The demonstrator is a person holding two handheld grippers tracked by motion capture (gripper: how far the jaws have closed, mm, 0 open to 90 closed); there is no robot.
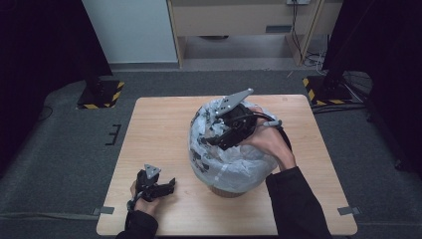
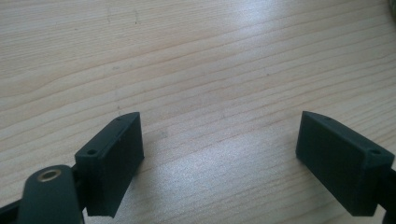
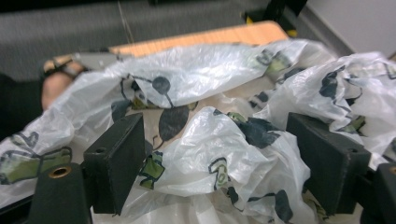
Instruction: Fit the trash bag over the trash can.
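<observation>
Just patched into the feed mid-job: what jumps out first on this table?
A big crumpled plastic bag printed with dark leaf shapes bulges over a round container in the middle of the wooden table. The right gripper sits on top of the bag, jaws open with a fold of plastic bunched between them. The left gripper rests near the table's front left edge, open over bare wood.
</observation>
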